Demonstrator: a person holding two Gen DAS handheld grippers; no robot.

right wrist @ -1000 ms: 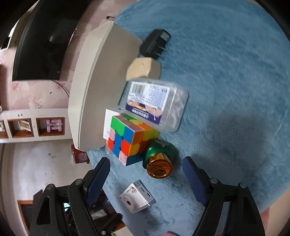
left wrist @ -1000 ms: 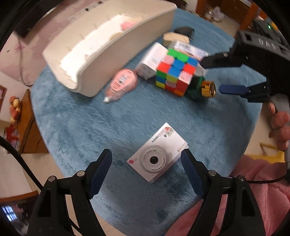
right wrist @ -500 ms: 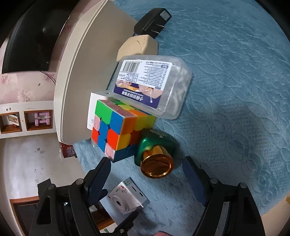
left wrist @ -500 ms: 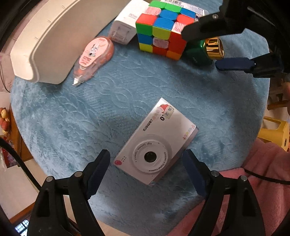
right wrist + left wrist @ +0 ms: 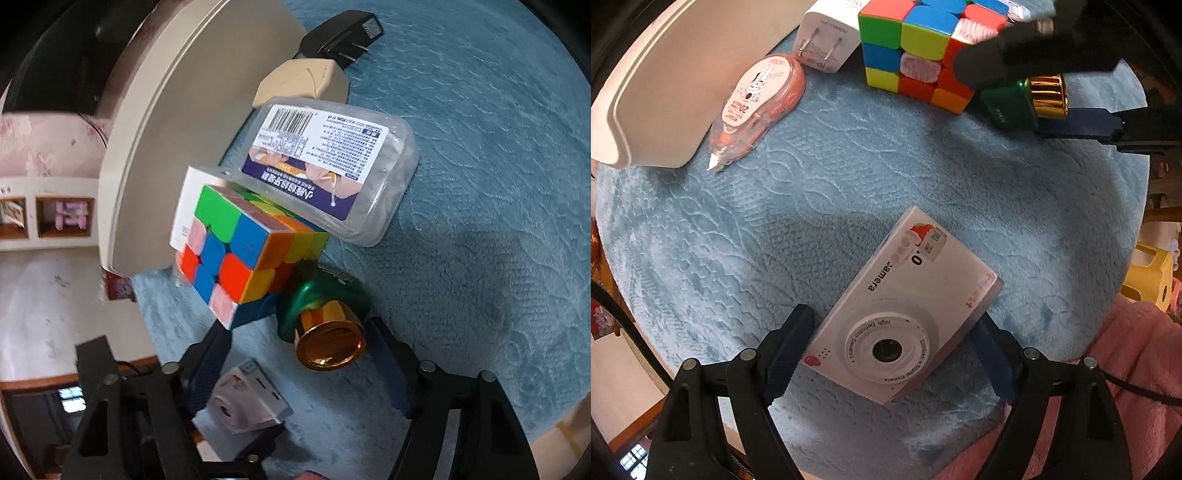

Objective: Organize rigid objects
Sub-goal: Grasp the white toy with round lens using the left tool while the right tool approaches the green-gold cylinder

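Sitting on blue mat: cream tray, inside hidden. Clear box w/ label leans on cube. Camera btwn L gripper jaws, opening, pads not pressing. Green bottle btwn R gripper jaws, closing, no contact.

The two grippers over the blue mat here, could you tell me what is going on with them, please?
A person is tidying small objects with a handheld gripper in each hand. The left gripper points down over the white toy camera, its fingers straddling the body and opening, not yet pressing on it. The right gripper reaches toward the green bottle with a gold cap beside the puzzle cube; its fingers are closing around the cap without touching it.
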